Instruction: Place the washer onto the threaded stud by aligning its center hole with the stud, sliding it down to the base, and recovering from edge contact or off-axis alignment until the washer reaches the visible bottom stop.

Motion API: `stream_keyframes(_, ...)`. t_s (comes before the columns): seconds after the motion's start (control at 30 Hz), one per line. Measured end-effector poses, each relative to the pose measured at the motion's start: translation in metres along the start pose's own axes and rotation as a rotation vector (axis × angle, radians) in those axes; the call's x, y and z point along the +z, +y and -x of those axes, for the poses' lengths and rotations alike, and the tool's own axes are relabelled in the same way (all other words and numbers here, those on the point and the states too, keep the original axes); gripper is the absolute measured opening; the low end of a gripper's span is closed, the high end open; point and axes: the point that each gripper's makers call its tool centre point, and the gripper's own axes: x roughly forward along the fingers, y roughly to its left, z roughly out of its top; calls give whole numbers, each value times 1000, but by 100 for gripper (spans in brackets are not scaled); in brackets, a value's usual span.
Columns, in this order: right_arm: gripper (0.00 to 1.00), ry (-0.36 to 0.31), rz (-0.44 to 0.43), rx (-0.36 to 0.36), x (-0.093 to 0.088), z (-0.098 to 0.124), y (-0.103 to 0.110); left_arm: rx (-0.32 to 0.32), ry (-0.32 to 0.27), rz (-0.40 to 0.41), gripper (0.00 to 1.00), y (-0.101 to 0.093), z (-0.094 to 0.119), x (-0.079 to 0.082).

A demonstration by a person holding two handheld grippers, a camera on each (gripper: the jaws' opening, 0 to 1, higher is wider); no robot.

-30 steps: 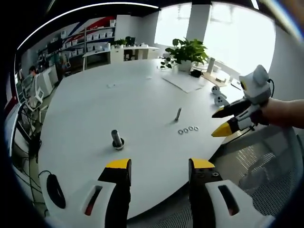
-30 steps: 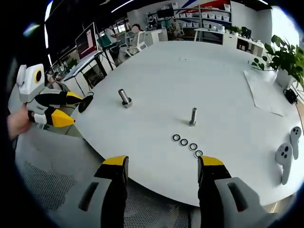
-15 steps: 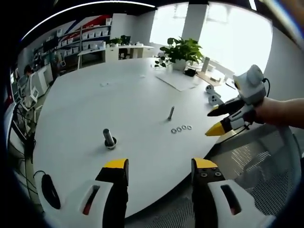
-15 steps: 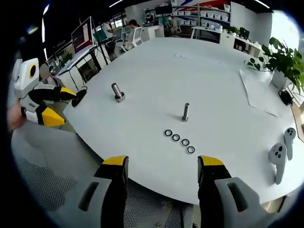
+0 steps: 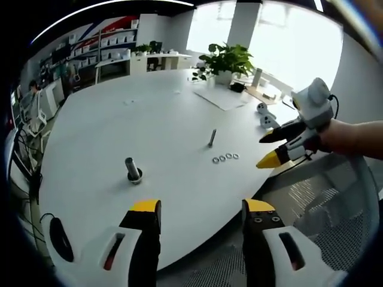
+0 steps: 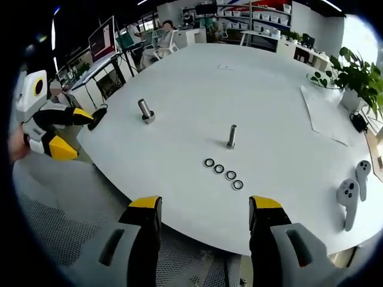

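Several washers lie in a short row on the white table, just in front of a thin upright threaded stud. In the left gripper view the same washers and stud sit mid-table. A thicker bolt on a dark base stands further left, also seen as the bolt. My right gripper hovers open off the table's near edge, nothing between its jaws. My left gripper is open too, held off the table edge. The right gripper enters the left gripper view from the right.
Two white controllers lie at the table's right. A sheet of paper and a potted plant sit at the far right. A mesh chair is below the table edge. Desks and shelves stand beyond.
Both cameras have drawn back a little from the table, so the stud, washers and bolt look smaller and farther. Nothing on the table has moved; both grippers stay open.
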Motion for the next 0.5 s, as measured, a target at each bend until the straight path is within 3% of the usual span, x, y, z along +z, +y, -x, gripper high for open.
stream_keyframes(0.5, 61, 32, -1, -10, -5, -2, -4, 1, 10, 4, 53, 2, -1, -2)
